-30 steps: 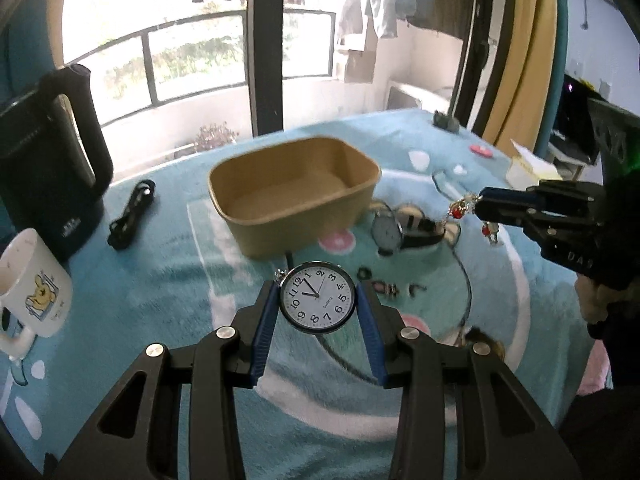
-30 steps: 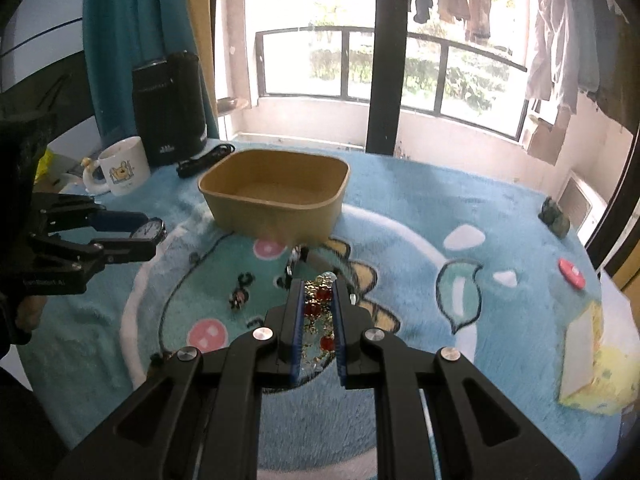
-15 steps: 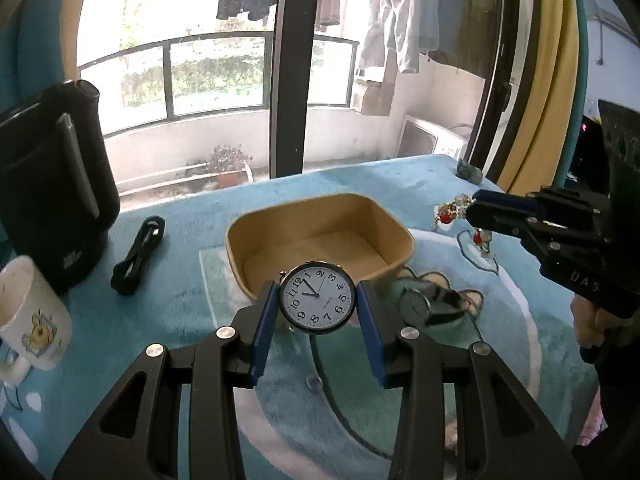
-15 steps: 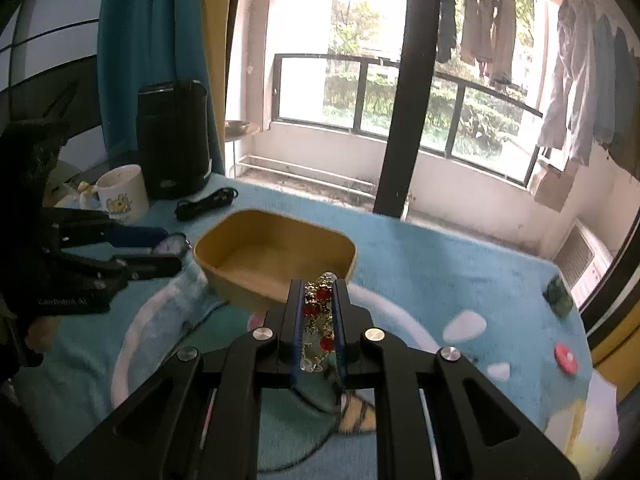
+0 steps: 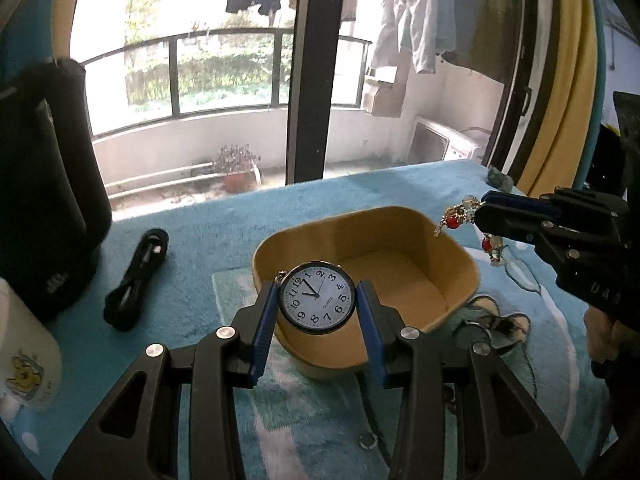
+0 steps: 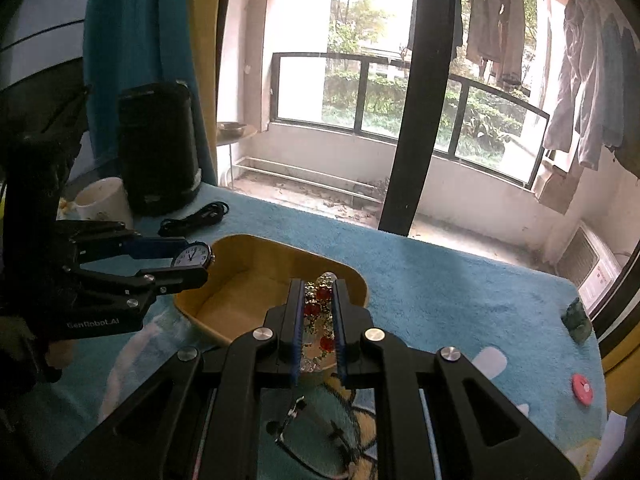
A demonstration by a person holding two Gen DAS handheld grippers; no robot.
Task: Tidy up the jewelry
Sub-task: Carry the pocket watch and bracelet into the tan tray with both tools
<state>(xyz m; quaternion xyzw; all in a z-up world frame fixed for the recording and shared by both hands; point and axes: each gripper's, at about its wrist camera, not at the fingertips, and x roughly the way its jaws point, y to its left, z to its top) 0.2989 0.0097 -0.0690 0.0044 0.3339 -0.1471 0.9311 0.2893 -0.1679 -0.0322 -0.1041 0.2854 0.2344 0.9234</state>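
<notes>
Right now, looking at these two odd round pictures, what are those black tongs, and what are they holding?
No robot here: a person holds one pair of tongs in each hand, and each carries a wide-angle camera looking along its fingers. One picture comes from the left tongs, clamped on a round watch. The other comes from the right tongs, clamped on a red-beaded bracelet. Both hover by a tan box on a blue blanket. A black cable, a mug and a black kettle sit nearby.

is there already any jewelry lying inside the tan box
No, the tan box shows only its bare floor; the pocket watch and the beaded bracelet are each held in a tool above it.
</notes>
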